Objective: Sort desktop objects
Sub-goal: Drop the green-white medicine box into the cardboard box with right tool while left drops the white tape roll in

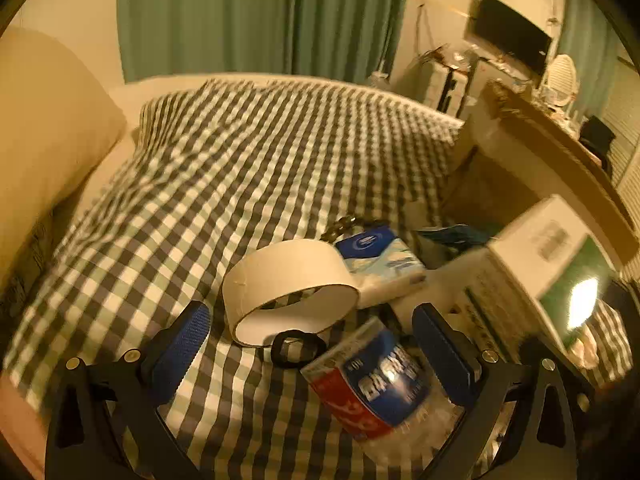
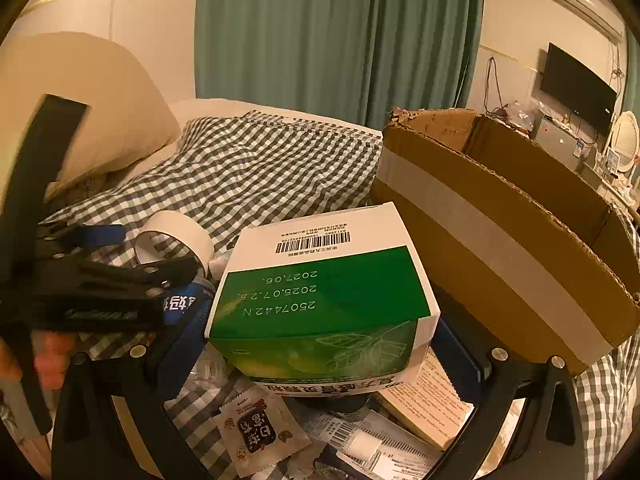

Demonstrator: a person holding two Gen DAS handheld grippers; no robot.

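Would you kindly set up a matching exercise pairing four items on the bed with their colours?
Things:
1. tape roll
2. medicine box
3. cardboard box
4. bottle label

Colours:
A. brown with a pale tape band
B. red and blue
C. plain white
D. green and white with a barcode

Pairs: 1-C, 2-D, 3-A, 4-B

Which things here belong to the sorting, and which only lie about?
For sorting: green-and-white carton, white tape ring, blue-labelled plastic bottle, brown cardboard box.
Lying about: checked bedcover, cream pillow, green curtain.
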